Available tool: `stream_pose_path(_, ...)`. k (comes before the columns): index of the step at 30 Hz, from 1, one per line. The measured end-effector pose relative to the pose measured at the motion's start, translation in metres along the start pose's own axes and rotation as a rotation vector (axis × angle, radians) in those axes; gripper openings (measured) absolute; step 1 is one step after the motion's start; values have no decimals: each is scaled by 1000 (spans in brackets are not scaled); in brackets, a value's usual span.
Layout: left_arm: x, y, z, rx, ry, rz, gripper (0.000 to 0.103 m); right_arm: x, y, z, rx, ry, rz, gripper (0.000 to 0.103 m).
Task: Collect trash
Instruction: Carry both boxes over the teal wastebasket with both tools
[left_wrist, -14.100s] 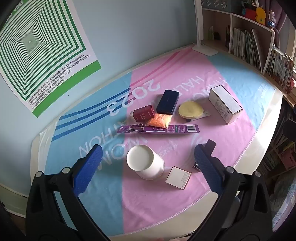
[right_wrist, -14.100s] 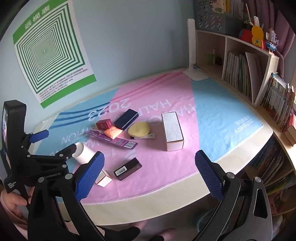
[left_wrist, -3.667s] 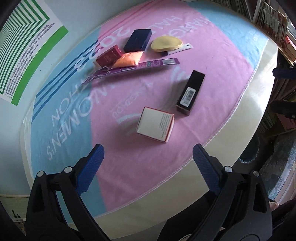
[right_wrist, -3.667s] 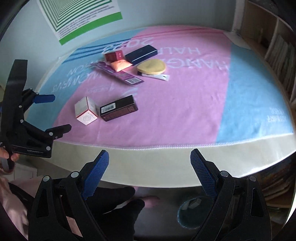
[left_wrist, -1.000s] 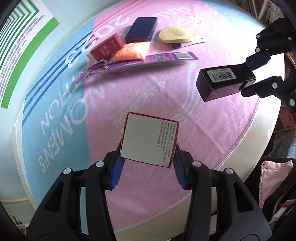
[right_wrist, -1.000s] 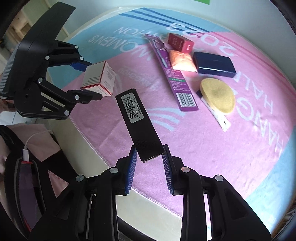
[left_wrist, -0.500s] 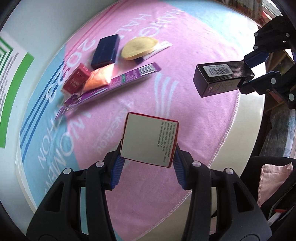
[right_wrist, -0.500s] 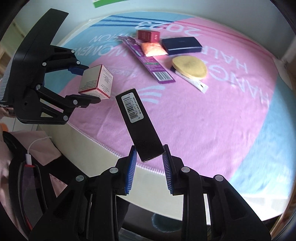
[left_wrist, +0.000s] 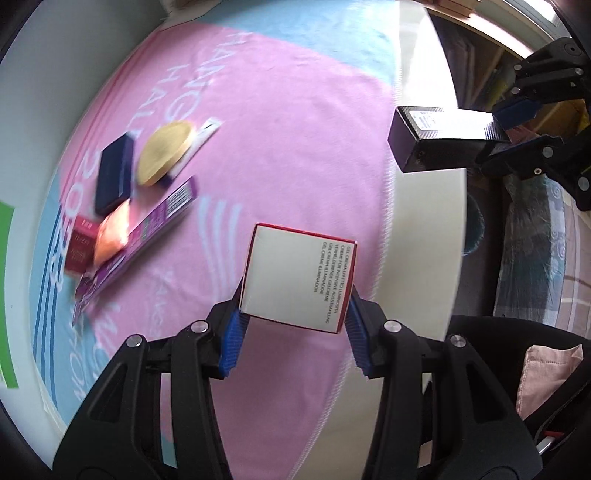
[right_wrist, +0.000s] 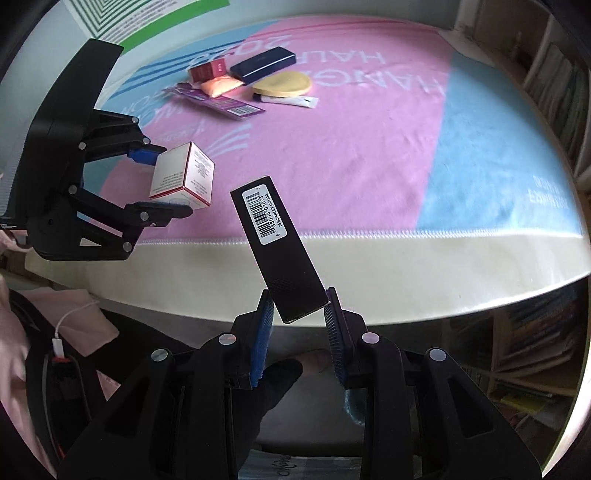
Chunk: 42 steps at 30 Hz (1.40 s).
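My left gripper (left_wrist: 293, 328) is shut on a white box with red edges (left_wrist: 299, 280) and holds it above the pink cloth near the table's front edge; the box also shows in the right wrist view (right_wrist: 183, 179). My right gripper (right_wrist: 297, 328) is shut on a long black box with a barcode (right_wrist: 277, 243), held over the table's front edge; it also shows in the left wrist view (left_wrist: 443, 138). A teal bin (left_wrist: 472, 232) shows partly below the table edge.
On the cloth lie a purple strip package (right_wrist: 221, 101), an orange packet (right_wrist: 219, 85), a red box (right_wrist: 207, 70), a dark blue case (right_wrist: 264, 62), a yellow round pad (right_wrist: 282, 85) and a white tube (right_wrist: 291, 99). Bookshelves (right_wrist: 554, 74) stand at the right.
Both grippers have moved with their boxes toward the table's front edge and past it. The items left on the cloth have not moved.
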<state>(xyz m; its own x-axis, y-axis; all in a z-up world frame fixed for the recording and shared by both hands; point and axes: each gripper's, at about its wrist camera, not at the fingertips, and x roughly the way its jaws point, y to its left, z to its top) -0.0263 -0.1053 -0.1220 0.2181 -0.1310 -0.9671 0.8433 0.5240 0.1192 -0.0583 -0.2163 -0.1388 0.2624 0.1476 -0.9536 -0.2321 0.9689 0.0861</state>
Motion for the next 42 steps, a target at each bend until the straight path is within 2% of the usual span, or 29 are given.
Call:
stream_pose_path(7, -4, -51, 35, 135, -36, -29, 45, -25, -35, -54, 147, -28, -56, 29)
stream_pose_path(14, -5, -128, 65, 260, -41, -57, 45, -43, -68, -120, 273, -37, -87, 30)
stream_pose_path(29, 3, -271, 100, 477, -15, -114, 45, -71, -110, -252, 480, -50, -100, 30)
stream_pose_path(35, 9, -308, 110, 520, 6, -132, 45, -72, -124, -287, 520, -44, -83, 30)
stream_pose_path(42, 18, -335, 120, 533, 30, -143, 45, -68, -138, -310, 542, -33, -64, 30)
